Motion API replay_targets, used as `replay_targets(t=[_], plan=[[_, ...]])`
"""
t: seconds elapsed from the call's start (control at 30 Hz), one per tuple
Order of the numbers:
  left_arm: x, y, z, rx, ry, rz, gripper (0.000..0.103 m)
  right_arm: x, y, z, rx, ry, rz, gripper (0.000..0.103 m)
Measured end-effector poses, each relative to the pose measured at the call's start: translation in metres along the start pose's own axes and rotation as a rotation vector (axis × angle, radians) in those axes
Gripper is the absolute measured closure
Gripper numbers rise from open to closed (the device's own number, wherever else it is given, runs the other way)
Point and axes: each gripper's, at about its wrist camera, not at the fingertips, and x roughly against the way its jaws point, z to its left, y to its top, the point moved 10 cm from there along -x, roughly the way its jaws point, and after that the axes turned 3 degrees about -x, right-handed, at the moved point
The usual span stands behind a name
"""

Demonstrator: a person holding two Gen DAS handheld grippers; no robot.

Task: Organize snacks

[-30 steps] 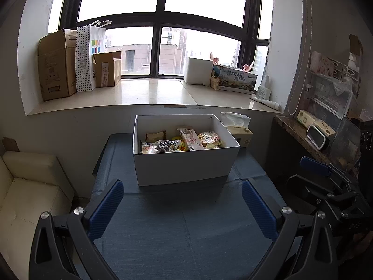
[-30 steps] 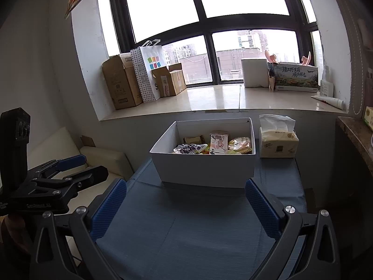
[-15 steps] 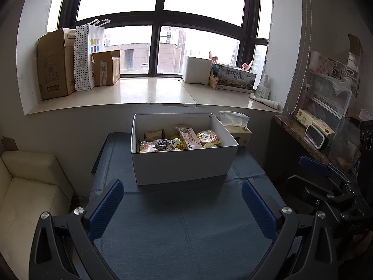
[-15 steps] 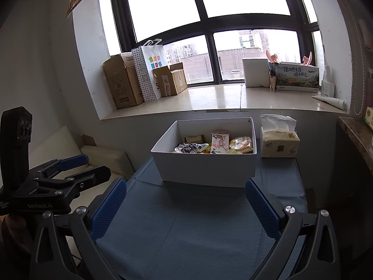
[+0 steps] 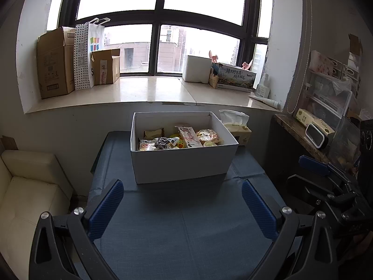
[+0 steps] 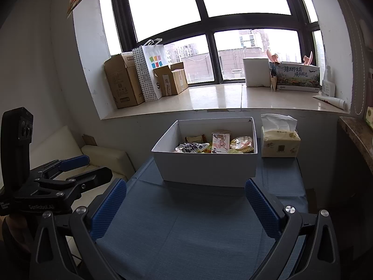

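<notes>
A white cardboard box stands at the far end of the blue table. Inside lie several snack packets, among them a pink-and-white one. My left gripper is open over the near part of the table, short of the box, with nothing between its blue pads. My right gripper is open and empty too, at a similar distance from the box. Each gripper shows at the edge of the other's view.
A tissue box stands right of the white box. Behind it runs a window sill with cardboard boxes and a dotted bag. A cream sofa is on the left, a cluttered shelf on the right.
Both views have crept slightly; the box sits a touch lower in the right wrist view and higher in the left. Both grippers stay open and empty.
</notes>
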Motion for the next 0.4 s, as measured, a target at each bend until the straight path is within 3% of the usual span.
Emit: replay_targets(t=[0.4], plan=[[-0.0001,-0.0017,-0.0012,-0.005,-0.013,-0.002,0.0,0.001,-0.0006,-0.0003,-0.004,-0.001,0.0,0.0]])
